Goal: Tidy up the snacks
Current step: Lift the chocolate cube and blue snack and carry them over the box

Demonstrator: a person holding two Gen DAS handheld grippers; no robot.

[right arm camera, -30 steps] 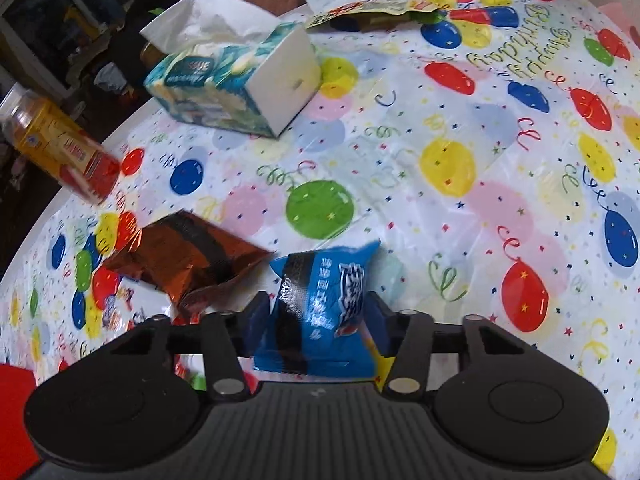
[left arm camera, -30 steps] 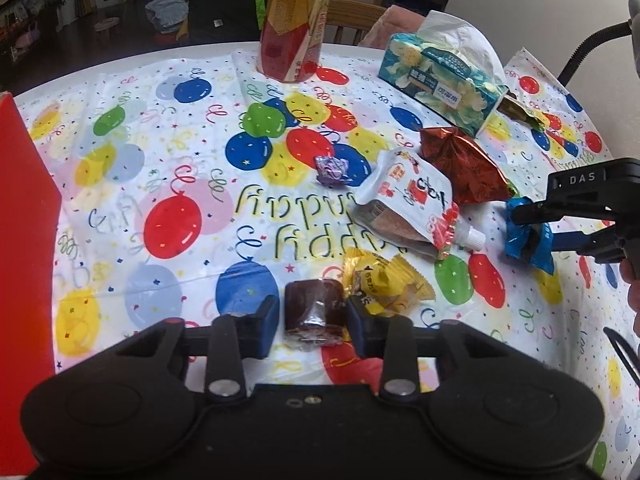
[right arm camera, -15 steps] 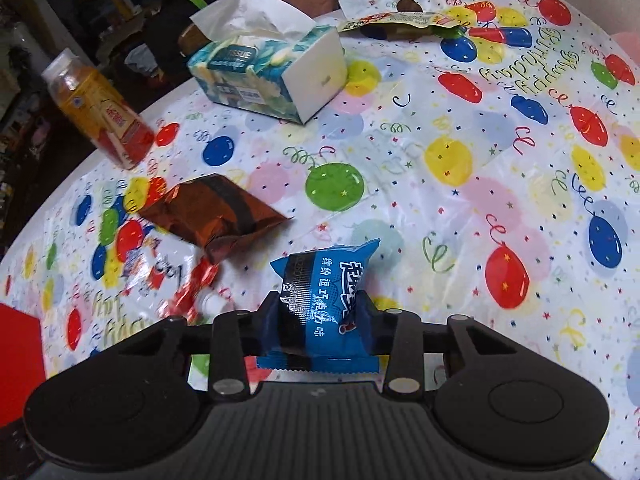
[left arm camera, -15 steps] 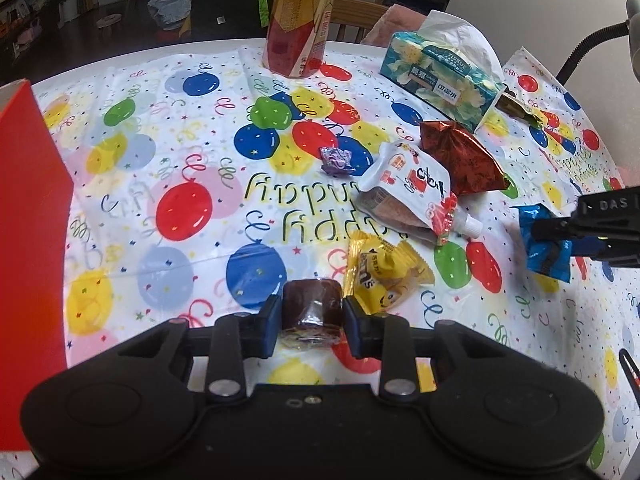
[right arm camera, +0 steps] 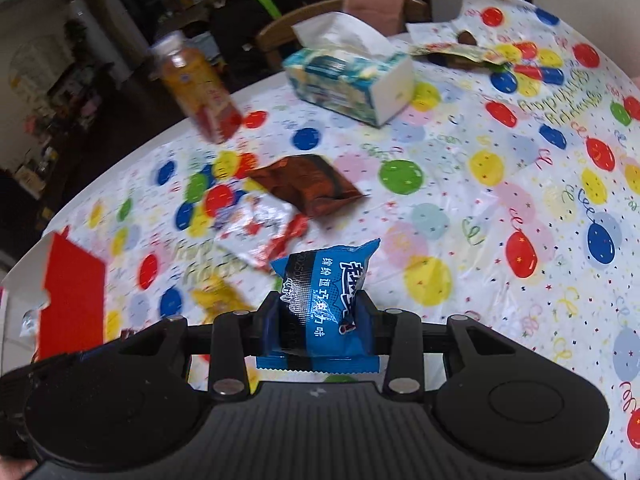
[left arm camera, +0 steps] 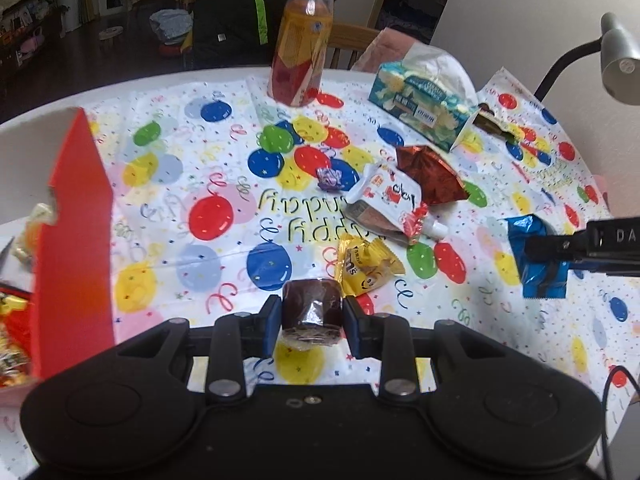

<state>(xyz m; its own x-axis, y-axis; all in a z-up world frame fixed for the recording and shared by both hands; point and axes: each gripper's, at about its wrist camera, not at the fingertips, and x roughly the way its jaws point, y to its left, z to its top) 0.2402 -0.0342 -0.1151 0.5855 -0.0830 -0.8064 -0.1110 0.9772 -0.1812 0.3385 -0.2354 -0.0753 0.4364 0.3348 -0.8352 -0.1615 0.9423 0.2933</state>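
Dark brown round cake in clear wrap (left arm camera: pixel 311 307): pinched in left claw (left arm camera: pixel 311 316), raised off the tabletop (left arm camera: pixel 168 208). Blue foil snack packet (right arm camera: pixel 326 300), white Chinese characters, not legible to me: clamped in right claw (right arm camera: pixel 320 320), also aloft. Below lie a yellow M&M's-style sachet (left arm camera: pixel 364 266), possibly, and a white spouted pouch (left arm camera: pixel 386 208). Red cardboard box (left arm camera: pixel 72 240) at left.

Six snack packets (left arm camera: pixel 430 176), one bottle (left arm camera: pixel 301 65), one tissue box (left arm camera: pixel 422 106)

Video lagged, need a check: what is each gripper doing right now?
Left gripper: shut on a dark brown wrapped round cake.
Right gripper: shut on a blue foil snack packet.
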